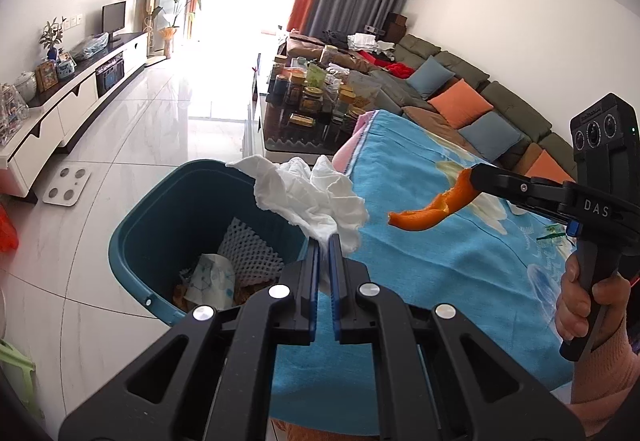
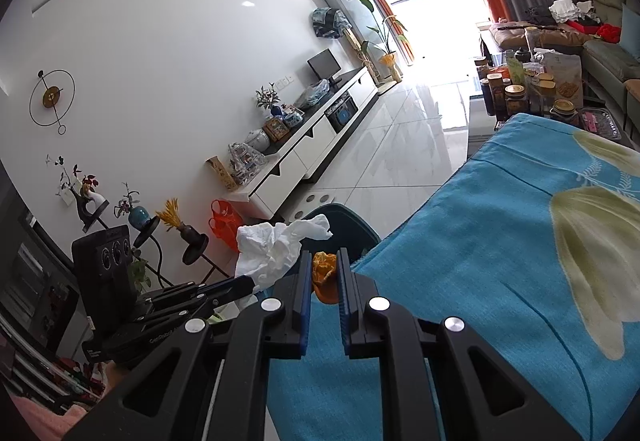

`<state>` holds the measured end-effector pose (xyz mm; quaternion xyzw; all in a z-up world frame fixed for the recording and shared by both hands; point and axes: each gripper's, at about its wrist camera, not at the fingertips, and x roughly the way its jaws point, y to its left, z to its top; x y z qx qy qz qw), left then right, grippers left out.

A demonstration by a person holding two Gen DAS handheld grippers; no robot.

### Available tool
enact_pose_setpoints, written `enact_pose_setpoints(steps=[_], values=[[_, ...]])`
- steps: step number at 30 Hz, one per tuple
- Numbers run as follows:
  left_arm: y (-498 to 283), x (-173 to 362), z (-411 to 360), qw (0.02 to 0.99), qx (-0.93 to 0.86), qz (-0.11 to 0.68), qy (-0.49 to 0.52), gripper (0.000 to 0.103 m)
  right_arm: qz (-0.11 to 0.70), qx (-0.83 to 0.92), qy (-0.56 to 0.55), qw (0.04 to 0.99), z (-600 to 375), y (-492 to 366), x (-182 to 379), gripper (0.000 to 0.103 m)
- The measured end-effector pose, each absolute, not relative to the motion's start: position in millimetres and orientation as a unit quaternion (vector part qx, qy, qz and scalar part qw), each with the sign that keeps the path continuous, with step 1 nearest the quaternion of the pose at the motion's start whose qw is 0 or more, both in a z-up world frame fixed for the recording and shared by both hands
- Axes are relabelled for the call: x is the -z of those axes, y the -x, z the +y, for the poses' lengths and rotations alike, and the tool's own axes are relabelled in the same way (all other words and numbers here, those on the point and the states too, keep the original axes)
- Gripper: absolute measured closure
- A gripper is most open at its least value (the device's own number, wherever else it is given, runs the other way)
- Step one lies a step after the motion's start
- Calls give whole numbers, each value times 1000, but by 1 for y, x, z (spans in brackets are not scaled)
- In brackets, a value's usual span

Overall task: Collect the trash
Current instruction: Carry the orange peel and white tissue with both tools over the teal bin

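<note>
My left gripper (image 1: 325, 237) is shut on a crumpled white tissue (image 1: 312, 197) and holds it over the right rim of the teal bin (image 1: 160, 209) on the floor. The bin holds paper, a white foam net and peel. My right gripper (image 2: 324, 261) is shut on a piece of orange peel (image 2: 323, 273) and holds it above the blue cloth (image 2: 480, 261), near the bin (image 2: 348, 225). In the left wrist view the right gripper (image 1: 474, 171) comes in from the right with the peel (image 1: 436, 207) hanging. In the right wrist view the left gripper (image 2: 250, 283) holds the tissue (image 2: 272, 245).
The blue flower-print cloth (image 1: 440, 261) covers the surface beside the bin. A coffee table with several jars (image 1: 316, 97) stands behind it. A sofa with cushions (image 1: 472, 101) runs on the right. A white TV cabinet (image 1: 80, 97) and a scale (image 1: 66, 185) are on the left.
</note>
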<state>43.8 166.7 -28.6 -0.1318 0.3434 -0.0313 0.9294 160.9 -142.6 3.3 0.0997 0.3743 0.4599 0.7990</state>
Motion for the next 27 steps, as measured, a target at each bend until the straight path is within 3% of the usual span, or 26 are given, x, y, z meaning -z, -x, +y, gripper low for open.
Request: enact_pose_setpoints(steps=[27], values=[[-57,50,190,922,-9,360,144,97,398,-472,-93,781,-91,-183,8,92]])
